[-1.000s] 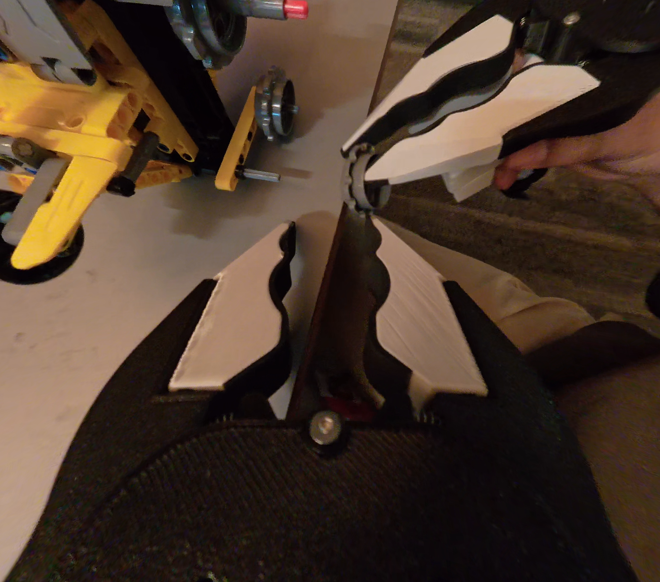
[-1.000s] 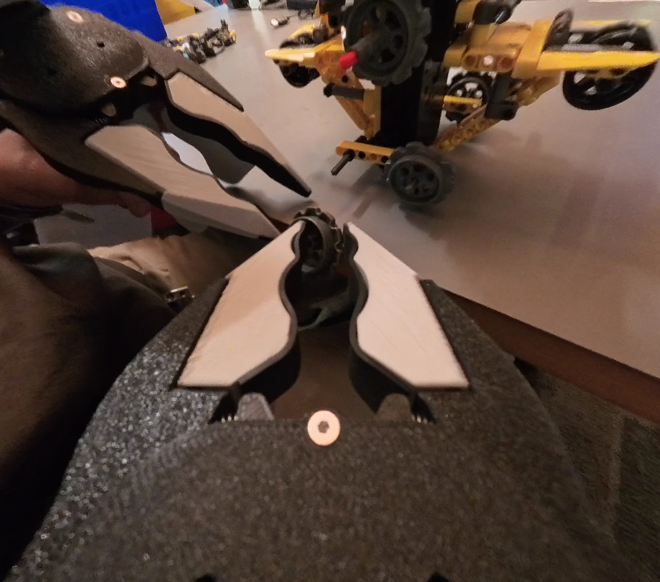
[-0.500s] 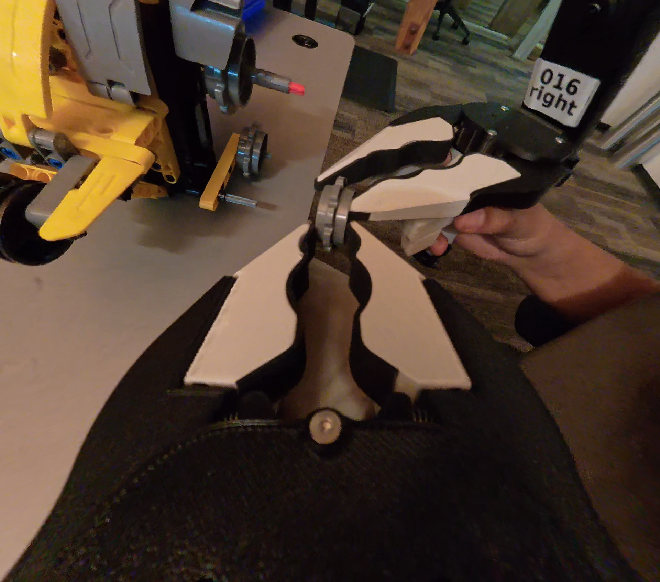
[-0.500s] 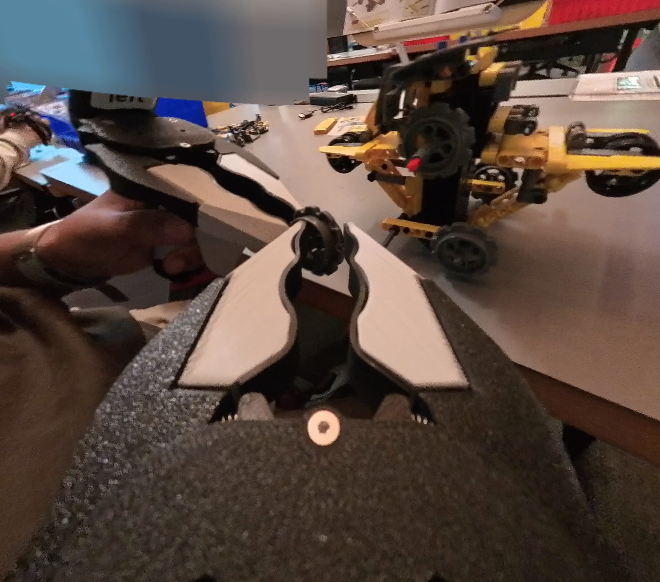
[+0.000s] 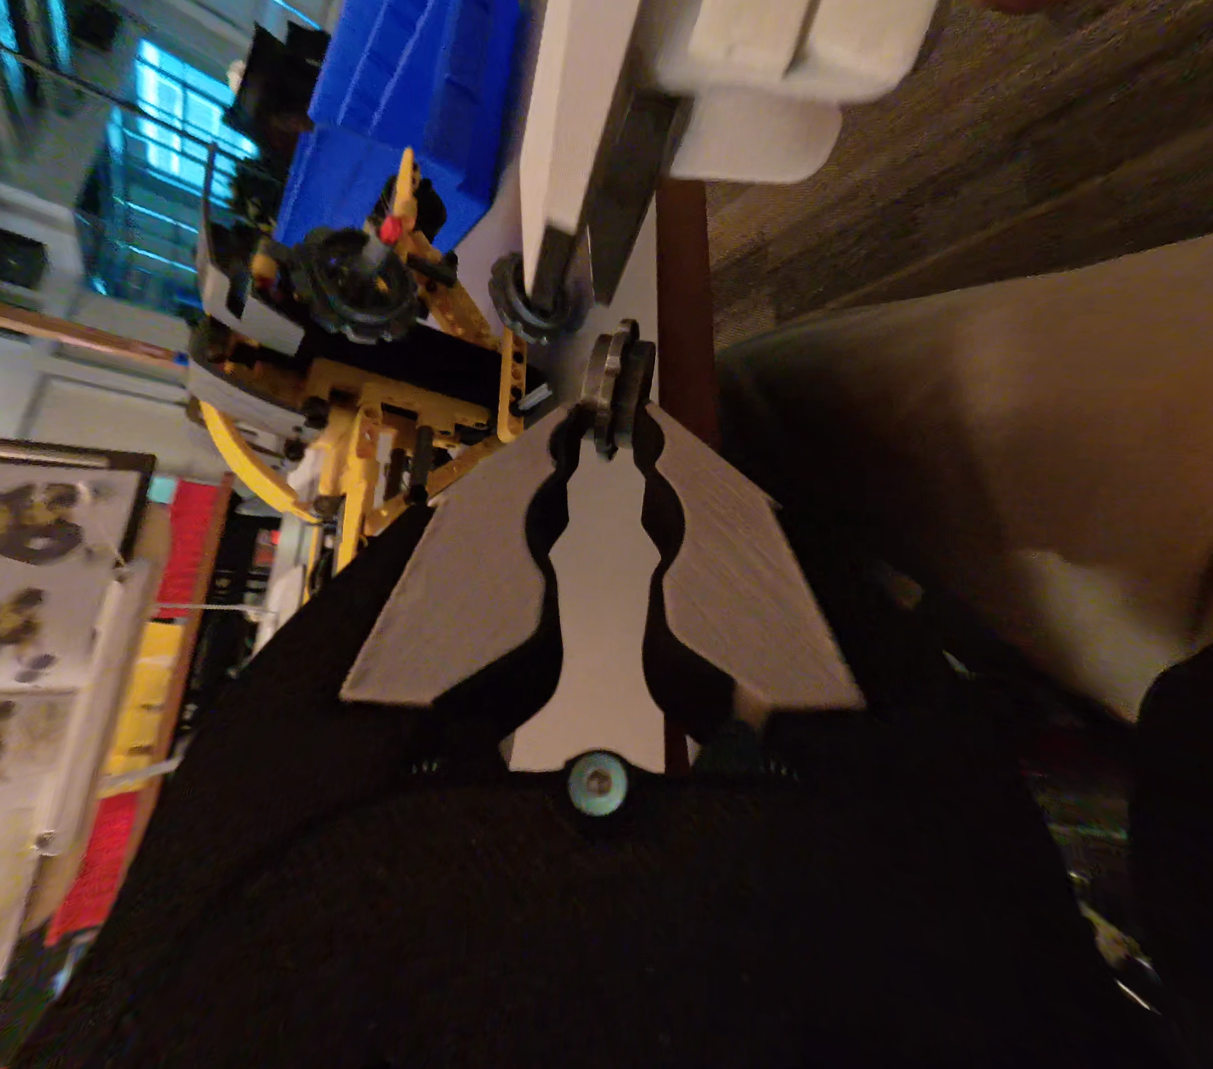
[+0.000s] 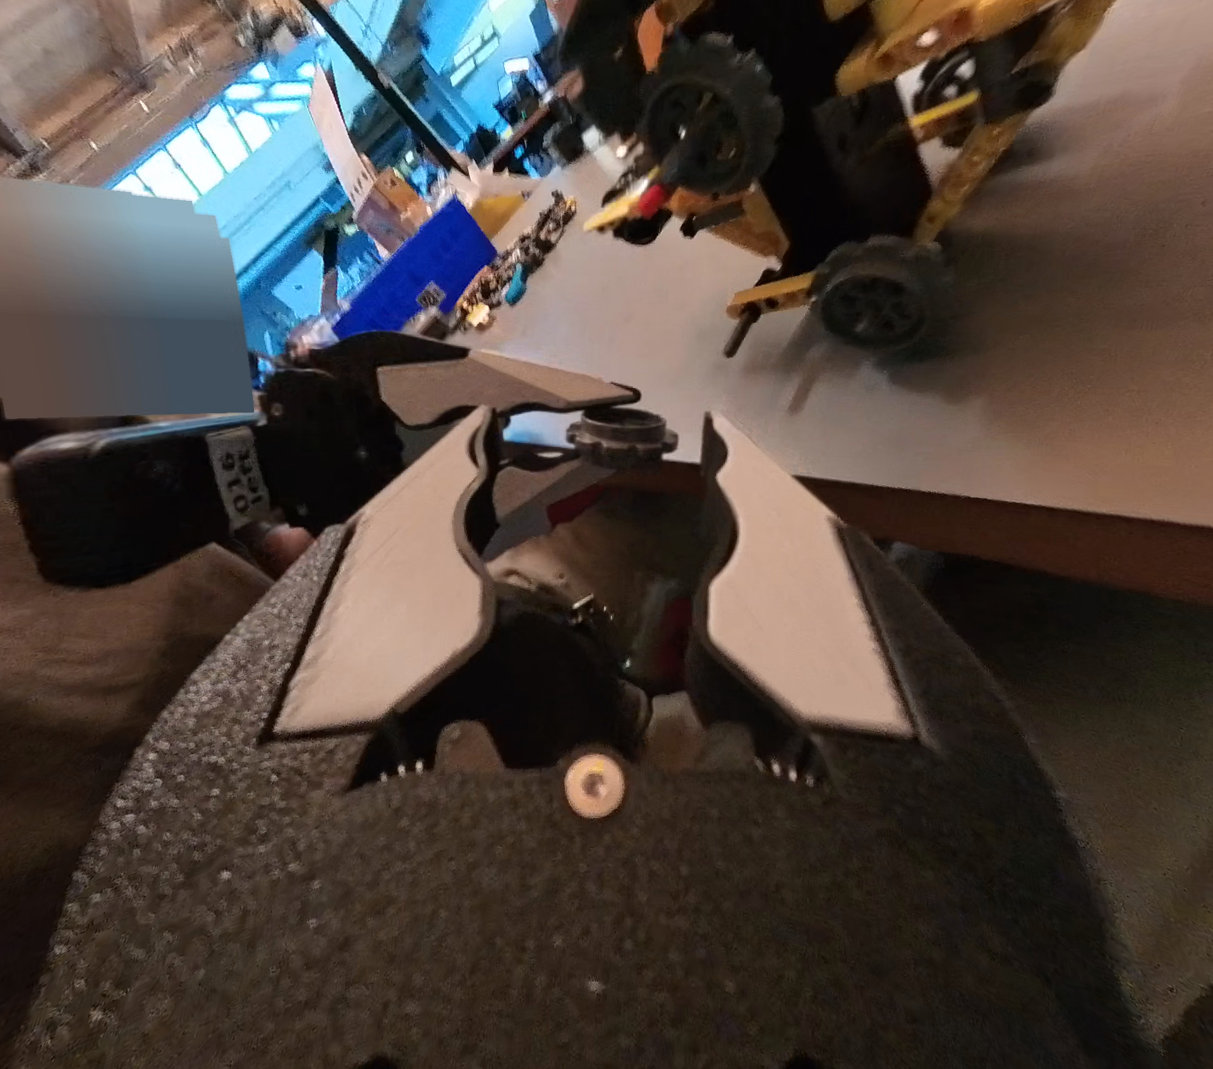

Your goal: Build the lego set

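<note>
1. The desk (image 6: 984, 414) is a pale grey top with a brown front edge; past that edge in the left wrist view lies dark carpet (image 5: 984, 118).
2. The room behind is a big, blurred hall with blue-lit windows (image 6: 197, 145) high on the far left.
3. A blue bin (image 6: 420, 276) stands at the far left of the desk; I cannot tell what is in it. Loose small parts (image 6: 518, 263) lie on the desk just right of it.
4. A yellow and black model (image 6: 853, 72) of building pieces stands on the far right of the desk, with a black wheel (image 6: 873, 302) at its near corner and a red-tipped axle (image 6: 650, 197) sticking out toward me.
5. My left gripper (image 5: 607, 420) is nearly closed, pinching a dark grey gear (image 5: 614, 381) by its rim at the fingertips. The gear sits at the desk's near edge.
6. My right gripper (image 6: 597, 433) is wide open and holds nothing; the gear (image 6: 620, 433) lies between its tips without touching either finger.
7. A second black wheel (image 5: 532, 302) shows behind the right gripper's finger in the left wrist view.
</note>
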